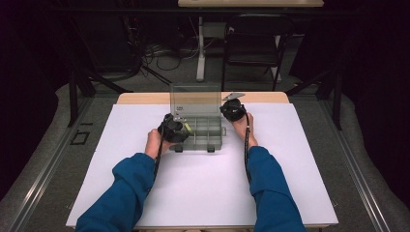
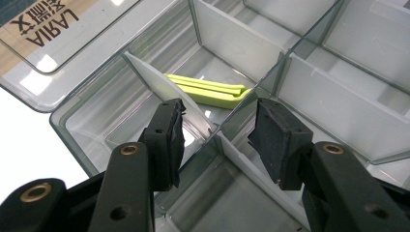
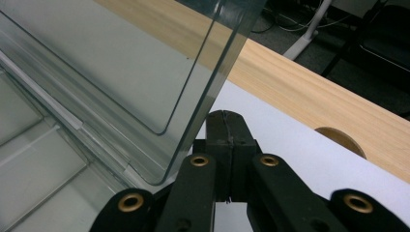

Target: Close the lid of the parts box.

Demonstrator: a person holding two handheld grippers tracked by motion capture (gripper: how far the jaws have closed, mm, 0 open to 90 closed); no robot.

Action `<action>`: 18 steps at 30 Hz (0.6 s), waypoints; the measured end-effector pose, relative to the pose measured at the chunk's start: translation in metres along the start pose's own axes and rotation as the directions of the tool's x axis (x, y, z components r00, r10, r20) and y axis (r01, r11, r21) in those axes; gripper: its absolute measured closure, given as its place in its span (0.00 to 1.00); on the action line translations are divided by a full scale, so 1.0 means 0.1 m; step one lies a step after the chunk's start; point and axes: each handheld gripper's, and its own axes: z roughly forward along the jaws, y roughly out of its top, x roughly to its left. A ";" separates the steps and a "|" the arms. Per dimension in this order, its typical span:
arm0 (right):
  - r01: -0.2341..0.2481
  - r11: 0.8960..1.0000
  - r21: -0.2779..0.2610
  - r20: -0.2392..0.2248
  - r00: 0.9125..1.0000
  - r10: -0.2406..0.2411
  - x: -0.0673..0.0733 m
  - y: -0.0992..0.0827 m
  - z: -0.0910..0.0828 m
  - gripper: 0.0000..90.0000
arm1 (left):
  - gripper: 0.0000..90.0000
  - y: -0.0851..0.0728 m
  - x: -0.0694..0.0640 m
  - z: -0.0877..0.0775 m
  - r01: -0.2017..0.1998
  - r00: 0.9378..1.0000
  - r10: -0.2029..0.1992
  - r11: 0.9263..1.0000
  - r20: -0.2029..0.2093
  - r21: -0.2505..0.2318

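Observation:
A clear grey compartment box (image 1: 203,137) lies on the white mat with its lid (image 1: 196,99) standing upright at the back. My left gripper (image 1: 174,129) hangs over the box's left side. Its jaws stand open (image 2: 217,116) astride a junction of white dividers (image 2: 164,89), touching nothing. A yellow-green plastic piece (image 2: 208,92) lies in the compartment just beyond them. My right gripper (image 1: 233,110) sits at the box's back right corner, its jaws shut (image 3: 226,130) with nothing between them, right beside the lid's edge (image 3: 212,72).
The white mat (image 1: 203,188) covers most of a wooden table (image 3: 300,72), which has a round hole (image 3: 341,137) near the right gripper. Behind the table are a chair (image 1: 256,43), a white desk leg (image 1: 200,48) and cables on the floor.

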 end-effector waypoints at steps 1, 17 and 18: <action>0.000 1.000 -0.004 0.000 1.000 0.000 0.00 0.00 0.00 1.00 | 0.60 0.00 0.00 0.00 0.000 1.000 0.000 1.000 0.000 0.000; 0.012 0.998 -0.061 -0.009 1.000 -0.012 -0.02 0.02 -0.06 1.00 | 0.59 0.00 0.01 0.00 0.005 1.000 -0.005 1.000 0.001 0.001; 0.012 0.998 -0.064 -0.008 1.000 -0.013 -0.02 0.02 -0.06 1.00 | 0.59 0.00 0.01 0.00 0.006 1.000 -0.006 1.000 0.001 0.001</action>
